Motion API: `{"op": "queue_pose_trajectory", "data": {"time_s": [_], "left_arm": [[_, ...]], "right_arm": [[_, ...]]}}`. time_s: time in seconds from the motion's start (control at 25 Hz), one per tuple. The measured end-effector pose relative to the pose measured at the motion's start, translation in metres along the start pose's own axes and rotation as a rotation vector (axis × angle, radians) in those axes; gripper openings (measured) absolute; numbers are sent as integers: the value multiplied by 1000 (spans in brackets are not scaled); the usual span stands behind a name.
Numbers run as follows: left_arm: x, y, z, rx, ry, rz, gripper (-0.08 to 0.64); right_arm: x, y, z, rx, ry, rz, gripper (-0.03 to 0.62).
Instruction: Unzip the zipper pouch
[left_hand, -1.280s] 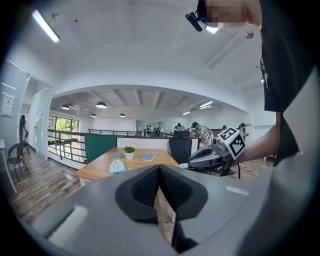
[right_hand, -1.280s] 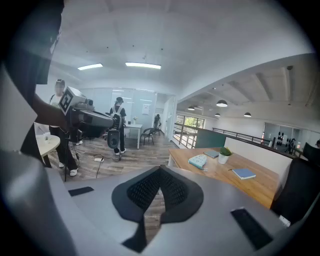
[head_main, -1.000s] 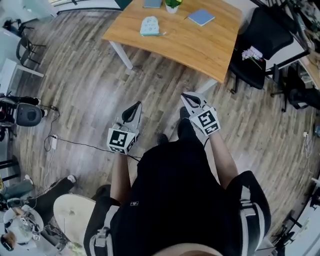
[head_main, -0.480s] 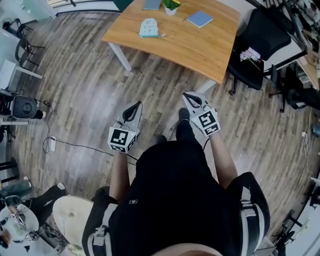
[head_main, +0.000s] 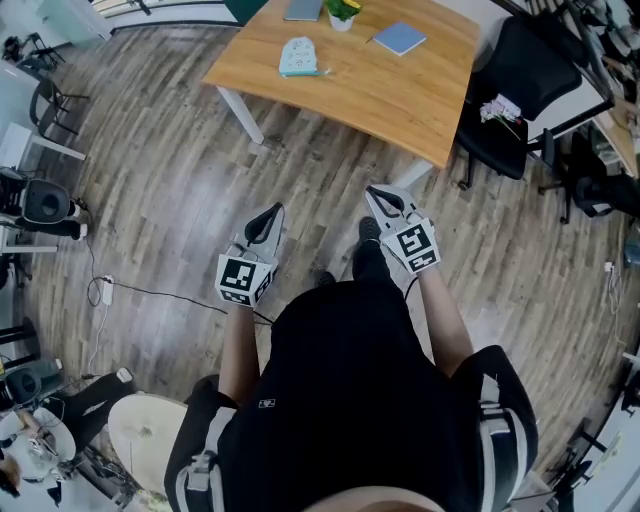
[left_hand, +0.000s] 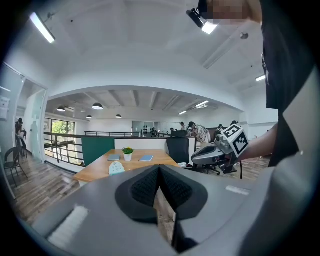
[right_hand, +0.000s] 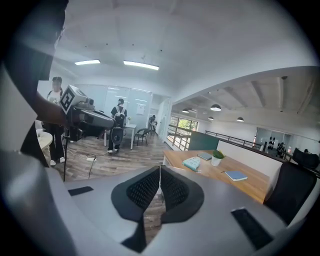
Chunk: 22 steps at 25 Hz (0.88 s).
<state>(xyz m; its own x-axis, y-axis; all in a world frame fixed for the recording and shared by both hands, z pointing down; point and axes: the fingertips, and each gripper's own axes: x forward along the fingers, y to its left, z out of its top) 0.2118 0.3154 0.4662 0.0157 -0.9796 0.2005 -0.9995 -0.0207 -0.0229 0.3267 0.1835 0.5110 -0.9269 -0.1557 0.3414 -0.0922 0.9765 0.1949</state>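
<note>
1. Approach stage, by the look of it: nothing unzipped, nothing touched yet.
2. Holds the left grey two-jaw gripper (head_main: 268, 218) and the right grey two-jaw gripper (head_main: 385, 200) at waist level, both clenched tight on nothing, with ribbed black pads (left_hand: 142, 187) meeting at the tips.
3. Finds the pale mint fabric zipper pouch (head_main: 298, 55) far off at twelve o'clock, flat on the light wooden table (head_main: 380, 90), well apart from both grippers.
4. Shares that tabletop with a blue notebook (head_main: 399, 37) and a small potted green plant (head_main: 343, 10) toward one o'clock.
5. Probably calls next for stepping forward over the wood-plank floor (head_main: 170, 190), releasing both jaws, pinning the soft, rounded pouch and pinching its zipper pull, too small to make out from here.
</note>
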Motion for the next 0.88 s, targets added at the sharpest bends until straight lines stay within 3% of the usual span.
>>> {"op": "queue_pose_trajectory", "data": {"time_s": [0.32,0.88], "left_arm": [[-10,7,-7,-27,0,16,15],[-13,4,-10,-42,-2,-15,128]], "right_arm": [[5,6,0,0,-3,3,42],[9,9,-7,-3,8,-6,197]]}}
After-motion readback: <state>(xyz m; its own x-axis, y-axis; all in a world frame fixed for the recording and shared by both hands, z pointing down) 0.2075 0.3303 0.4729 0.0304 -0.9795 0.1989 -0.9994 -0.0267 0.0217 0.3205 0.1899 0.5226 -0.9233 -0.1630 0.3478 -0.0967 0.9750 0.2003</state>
